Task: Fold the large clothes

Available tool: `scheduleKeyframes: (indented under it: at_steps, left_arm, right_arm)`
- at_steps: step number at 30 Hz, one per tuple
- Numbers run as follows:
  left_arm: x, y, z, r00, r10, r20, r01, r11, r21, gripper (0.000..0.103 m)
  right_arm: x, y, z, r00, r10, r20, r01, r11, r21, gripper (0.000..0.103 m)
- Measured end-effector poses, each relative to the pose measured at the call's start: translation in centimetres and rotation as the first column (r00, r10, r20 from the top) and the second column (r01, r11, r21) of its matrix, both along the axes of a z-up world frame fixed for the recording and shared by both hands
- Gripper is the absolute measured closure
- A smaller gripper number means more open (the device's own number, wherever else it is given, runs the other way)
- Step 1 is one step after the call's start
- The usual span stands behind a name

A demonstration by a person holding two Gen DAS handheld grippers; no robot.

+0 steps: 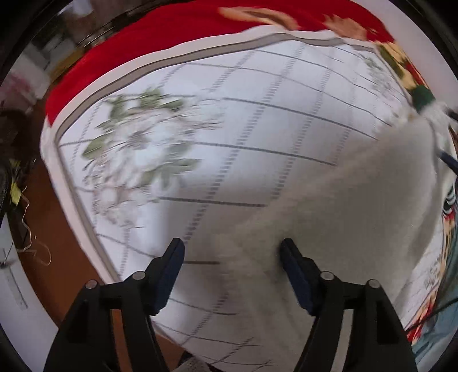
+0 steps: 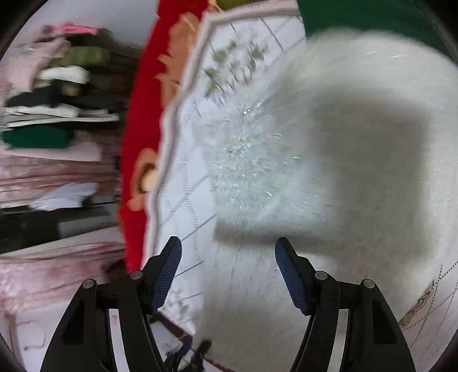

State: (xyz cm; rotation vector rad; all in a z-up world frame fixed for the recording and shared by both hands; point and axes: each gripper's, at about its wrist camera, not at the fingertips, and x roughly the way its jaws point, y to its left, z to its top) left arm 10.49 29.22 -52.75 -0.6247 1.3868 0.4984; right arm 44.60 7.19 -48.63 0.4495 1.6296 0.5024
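Note:
A large white fuzzy garment (image 1: pixel 357 206) lies on a white grid-patterned cloth with green flowers (image 1: pixel 200 137). In the right wrist view the garment (image 2: pixel 357 143) fills the right side, with a sparkly patch (image 2: pixel 243 148) near its left edge. My left gripper (image 1: pixel 232 254) is open and empty, above the garment's left edge. My right gripper (image 2: pixel 229 251) is open and empty, just over the garment's near left edge. Both views are blurred by motion.
A red floral blanket (image 1: pixel 171 37) borders the patterned cloth, also in the right wrist view (image 2: pixel 137 128). Shelves with stacked folded clothes (image 2: pixel 57 94) stand at the left. Brown floor with cables (image 1: pixel 37 223) lies left of the surface. A green cloth (image 2: pixel 372 14) lies beyond the garment.

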Motion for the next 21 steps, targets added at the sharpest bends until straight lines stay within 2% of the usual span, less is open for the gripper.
scheduleKeyframes:
  at_steps: [2, 4, 5, 7, 8, 10, 13, 14, 15, 16, 17, 18, 21]
  left_arm:
    - [-0.2, -0.4, 0.3, 1.0, -0.01, -0.014, 0.01, 1.0, 0.024, 0.022]
    - [-0.1, -1.1, 0.4, 0.999, -0.036, -0.025, 0.037, 0.997, 0.063, 0.022]
    - [0.0, -1.5, 0.2, 0.998, -0.05, -0.033, 0.052, 0.995, 0.086, 0.022]
    - [0.7, -2.1, -0.1, 0.997, -0.068, -0.048, 0.073, 0.991, 0.108, 0.022]
    - [0.9, -2.4, -0.3, 0.995, -0.077, -0.055, 0.084, 0.989, 0.121, 0.022]
    - [1.1, -2.6, -0.5, 0.994, -0.089, -0.062, 0.097, 0.985, 0.141, 0.022]
    - [1.8, -2.8, -0.8, 0.993, -0.097, -0.072, 0.108, 0.981, 0.161, 0.022]
    - [2.0, -2.9, -0.7, 0.992, -0.1, -0.075, 0.111, 0.98, 0.164, 0.022]
    - [2.2, -3.0, -0.6, 0.991, -0.106, -0.077, 0.118, 0.978, 0.174, 0.022]
    - [3.3, -3.1, -0.7, 0.991, -0.11, -0.08, 0.123, 0.975, 0.185, 0.022]
    - [3.8, -3.5, -0.3, 0.99, -0.119, -0.08, 0.133, 0.969, 0.208, 0.022]
    - [3.9, -3.7, 0.1, 0.989, -0.123, -0.08, 0.138, 0.964, 0.225, 0.022]
    - [3.4, -3.7, 1.8, 0.992, -0.102, -0.072, 0.117, 0.962, 0.248, 0.022]
  right_arm:
    - [-0.4, -3.6, 1.8, 0.998, -0.041, 0.05, 0.04, 0.999, 0.009, 0.033]
    - [-0.9, -8.5, 3.3, 0.987, -0.104, 0.119, 0.111, 0.992, -0.062, 0.032]
    - [-1.0, -11.4, 3.5, 0.98, -0.136, 0.147, 0.153, 0.981, -0.117, 0.027]
    - [-0.8, -15.5, 2.6, 0.97, -0.181, 0.162, 0.211, 0.959, -0.191, 0.026]
    - [-0.6, -17.9, 1.3, 0.965, -0.21, 0.159, 0.242, 0.944, -0.222, 0.026]
    - [0.3, -20.4, -1.8, 0.962, -0.251, 0.109, 0.268, 0.943, -0.198, 0.026]
    - [1.2, -22.1, -8.4, 0.952, -0.305, -0.039, 0.304, 0.952, -0.036, 0.026]
    - [1.2, -22.0, -10.0, 0.945, -0.32, -0.066, 0.321, 0.947, 0.005, 0.024]
    - [1.2, -22.0, -10.6, 0.942, -0.332, -0.051, 0.333, 0.943, 0.015, 0.024]
    - [1.0, -21.7, -10.5, 0.943, -0.332, -0.013, 0.332, 0.943, 0.026, 0.029]
    - [0.7, -21.6, -10.2, 0.944, -0.33, 0.016, 0.329, 0.944, 0.035, 0.067]
    - [0.1, -21.5, -9.9, 0.944, -0.331, 0.009, 0.33, 0.941, 0.075, 0.07]
    - [-2.2, -22.8, -8.6, 0.913, -0.407, 0.013, 0.404, 0.91, 0.09, 0.075]
